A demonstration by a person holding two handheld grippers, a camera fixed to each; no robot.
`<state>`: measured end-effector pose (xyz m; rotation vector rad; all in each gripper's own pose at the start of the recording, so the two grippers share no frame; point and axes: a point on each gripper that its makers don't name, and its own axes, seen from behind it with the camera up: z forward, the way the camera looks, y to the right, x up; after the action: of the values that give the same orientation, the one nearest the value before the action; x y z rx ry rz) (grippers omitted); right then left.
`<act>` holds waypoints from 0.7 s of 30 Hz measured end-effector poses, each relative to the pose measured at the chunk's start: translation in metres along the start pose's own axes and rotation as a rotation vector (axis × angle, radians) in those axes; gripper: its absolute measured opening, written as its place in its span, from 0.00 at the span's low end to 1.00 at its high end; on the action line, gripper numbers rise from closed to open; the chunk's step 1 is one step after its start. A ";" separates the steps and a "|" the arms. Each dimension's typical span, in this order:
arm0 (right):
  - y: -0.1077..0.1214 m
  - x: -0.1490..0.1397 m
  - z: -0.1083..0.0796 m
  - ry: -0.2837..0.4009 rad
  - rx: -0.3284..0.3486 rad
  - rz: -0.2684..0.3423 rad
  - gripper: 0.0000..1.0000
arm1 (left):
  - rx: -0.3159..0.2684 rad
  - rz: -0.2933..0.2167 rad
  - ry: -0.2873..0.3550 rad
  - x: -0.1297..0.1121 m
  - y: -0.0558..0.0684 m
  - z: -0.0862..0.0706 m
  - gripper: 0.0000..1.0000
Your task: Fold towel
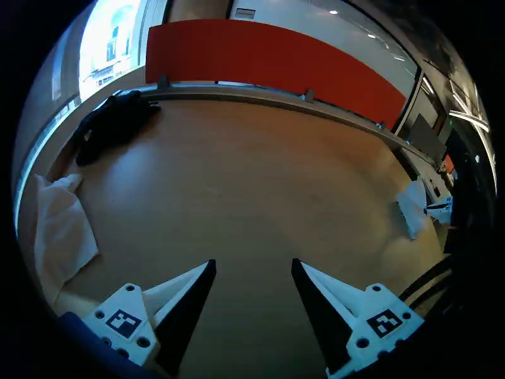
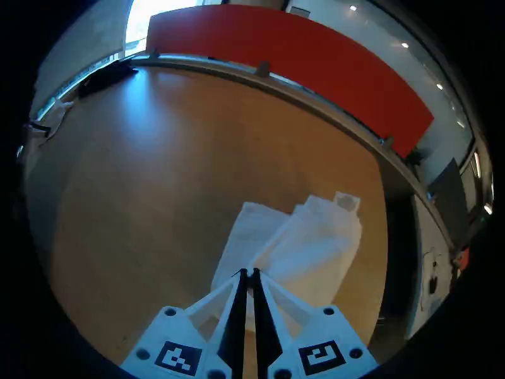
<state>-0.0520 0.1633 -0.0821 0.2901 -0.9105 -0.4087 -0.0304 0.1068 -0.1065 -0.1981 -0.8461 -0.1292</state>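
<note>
Left gripper (image 1: 252, 268) hangs with its two fingers spread wide and nothing between them, over bare wood. Right gripper (image 2: 247, 273) has its fingers drawn together to a thin slit. The tips sit at the near edge of the towel (image 2: 315, 246), and I cannot tell whether any cloth is pinched in that slit.

The wooden table (image 1: 252, 177) spreads broad under both tools. A long red panel (image 1: 271, 57) stands along its far edge behind a pale rail, and a bright window (image 1: 107, 44) lies past the panel's left end.

The white towel lies flat on the table, partly folded, with one layer lapped over another. In the right gripper view it stretches away from the fingertips, slightly to their right. In the left gripper view the same towel shows small at the far right, well apart from the open fingers, with the right gripper just beside it.

A second white cloth (image 1: 60, 234) lies crumpled at the table's left edge, to the left of the left gripper and apart from its fingers.

A black bag (image 1: 113, 123) sits slumped in the far left corner of the table, near the rail and beyond the second cloth.
</note>
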 end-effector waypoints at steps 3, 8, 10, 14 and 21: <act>-0.012 -0.008 -0.001 -0.018 0.032 -0.011 0.06 | -0.001 0.001 0.000 0.000 0.000 0.000 0.88; -0.030 -0.023 -0.002 -0.053 0.086 -0.025 0.06 | -0.001 0.004 0.001 0.000 0.001 0.000 0.88; -0.034 -0.028 0.000 -0.064 0.094 -0.028 0.06 | -0.001 0.005 0.001 0.000 0.001 0.000 0.88; -0.035 -0.033 0.003 -0.076 0.092 -0.027 0.06 | -0.002 0.006 0.000 0.000 0.002 0.000 0.88; -0.032 -0.029 0.006 -0.066 0.084 -0.015 0.10 | -0.003 0.011 0.000 0.001 0.003 0.000 0.88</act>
<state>-0.0796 0.1479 -0.1125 0.3625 -0.9917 -0.3963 -0.0291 0.1094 -0.1063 -0.2052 -0.8445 -0.1199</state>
